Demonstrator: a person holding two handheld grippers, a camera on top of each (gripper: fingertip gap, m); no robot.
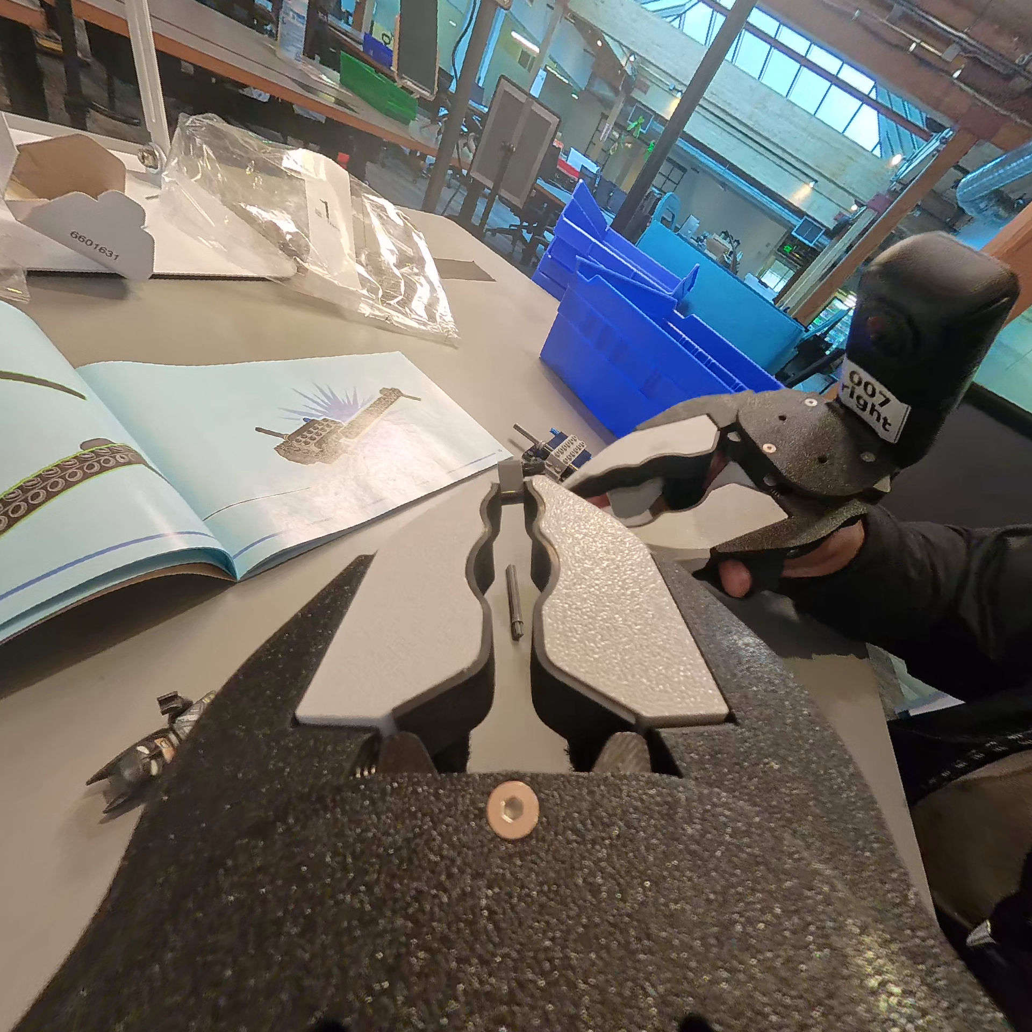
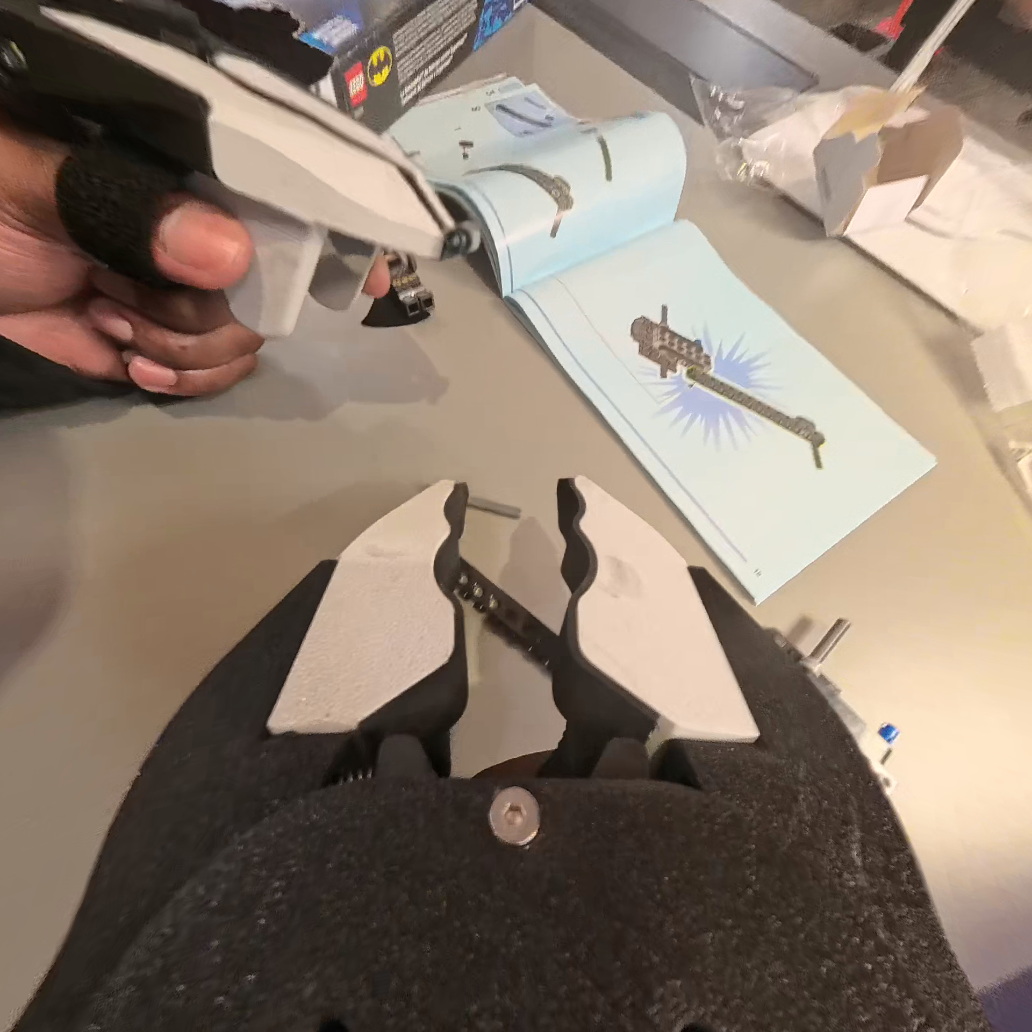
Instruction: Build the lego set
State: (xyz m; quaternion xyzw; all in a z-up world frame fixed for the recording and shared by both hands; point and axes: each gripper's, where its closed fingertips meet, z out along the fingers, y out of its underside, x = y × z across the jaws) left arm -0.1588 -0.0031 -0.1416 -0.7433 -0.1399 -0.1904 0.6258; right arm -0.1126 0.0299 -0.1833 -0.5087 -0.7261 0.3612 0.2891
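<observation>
While workshop shelving looms behind | grey table point(image 1: 167, 698) | left tool point(image 1: 514, 491) pinches grey piece point(image 1: 509, 474) | right tool point(image 2: 511, 494) gapes bare.

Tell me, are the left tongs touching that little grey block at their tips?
Touching. The left wrist view shows the small grey block pinched between the left tongs' tips.

My two claws, left claw point(image 1: 512, 491) and right claw point(image 2: 511, 494), one open blue book point(image 1: 223, 447), two stacked blue bins point(image 1: 642, 346), one clear bag point(image 1: 313, 223), one small bat figure point(image 1: 151, 748), two loose dark pins point(image 1: 514, 603) point(image 2: 494, 507), one long black holey bar point(image 2: 502, 614).
</observation>
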